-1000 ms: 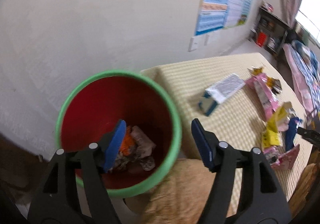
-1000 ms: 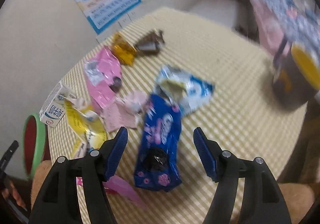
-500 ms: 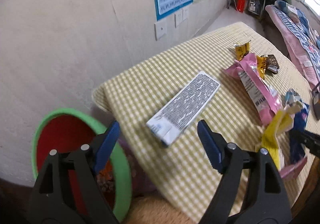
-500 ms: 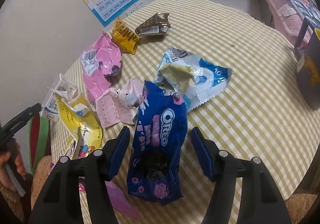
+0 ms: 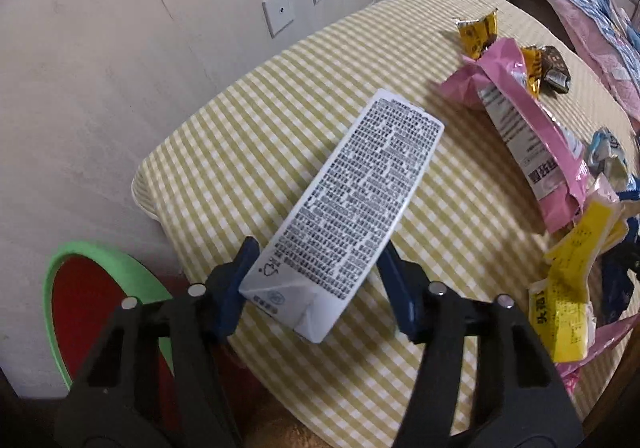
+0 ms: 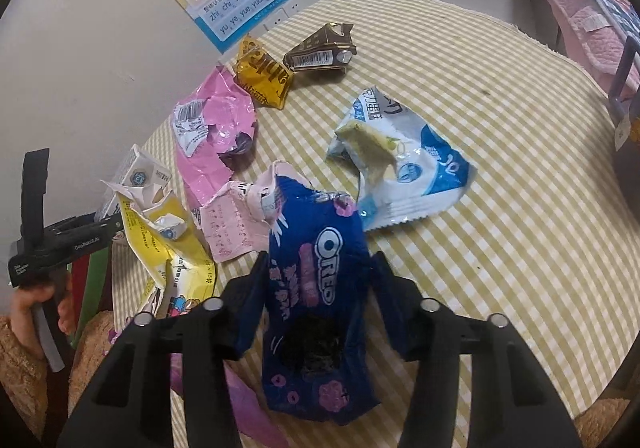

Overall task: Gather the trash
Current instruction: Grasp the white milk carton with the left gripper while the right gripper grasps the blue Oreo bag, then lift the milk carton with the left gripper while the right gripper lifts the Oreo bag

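A white carton (image 5: 352,184) printed with black text lies on the yellow checked tablecloth (image 5: 248,152). My left gripper (image 5: 318,248) points down at the carton's near end. Its jaws are closing, and both blue pads touch the carton's sides. The carton (image 6: 136,176) also shows at the left of the right wrist view. A blue Oreo bag (image 6: 320,280) sits between the fingers of my right gripper (image 6: 320,260). Those jaws are closing too, with the pads against the bag's sides. The red bin with a green rim (image 5: 132,268) stands on the floor beside the table's corner.
More trash lies on the table: a pink wrapper (image 6: 212,144), a yellow wrapper (image 6: 168,244), a gold wrapper (image 6: 264,80), a brown carton (image 6: 320,48), a white and blue bag (image 6: 404,164). A mug (image 6: 628,120) stands at the right edge. A wall runs behind the table.
My left gripper came from above the bin to the table and its jaws narrowed around the carton. My right gripper stayed put and its jaws narrowed onto the Oreo bag.
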